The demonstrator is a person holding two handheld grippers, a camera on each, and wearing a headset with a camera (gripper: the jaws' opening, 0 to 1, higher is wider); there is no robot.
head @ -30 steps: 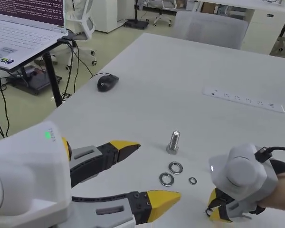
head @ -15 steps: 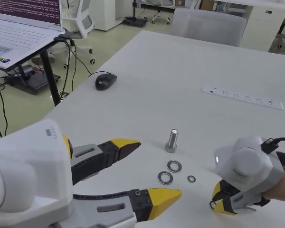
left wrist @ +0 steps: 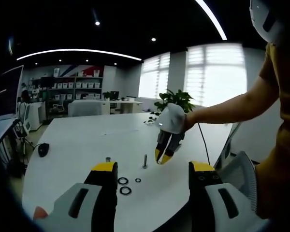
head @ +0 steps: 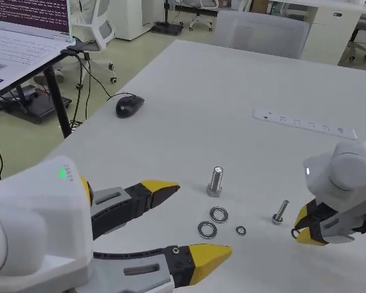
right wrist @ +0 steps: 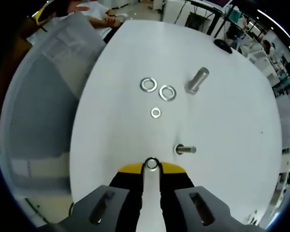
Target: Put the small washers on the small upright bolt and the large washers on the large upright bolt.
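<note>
Right gripper is up off the table at the 3 o'clock edge of the head view. Its jaws are pressed together on a pinched washer, a small ring standing on edge between the tips in its own view. Left gripper reaches in from 7 o'clock with its jaws spread wide, carrying nothing.

The large bolt stands upright mid-table. Two large washers lie flat at its 6 o'clock, just beside each other, with a loose small washer at their 3 o'clock. The small bolt stands at 4 o'clock from the large one, just beside the right gripper's tips and a touch tilted.

By the look of it these washers are thin, hard, slick and almost weightless. I'd take them by the rim, on edge, so the hole stays clear to drop over the thread. The flat ones give the jaws little to get under. The small bolt looks light enough to topple at a nudge (so come down from above, not in from the side).

A second ago the right gripper sat lower and closer in, around 5 o'clock, and its body covered the spot where the small bolt stands. It has since swung out and up, and the bolt is in plain sight. The left gripper holds as it was, and the slight slide of the whole picture is the headset moving.
</note>
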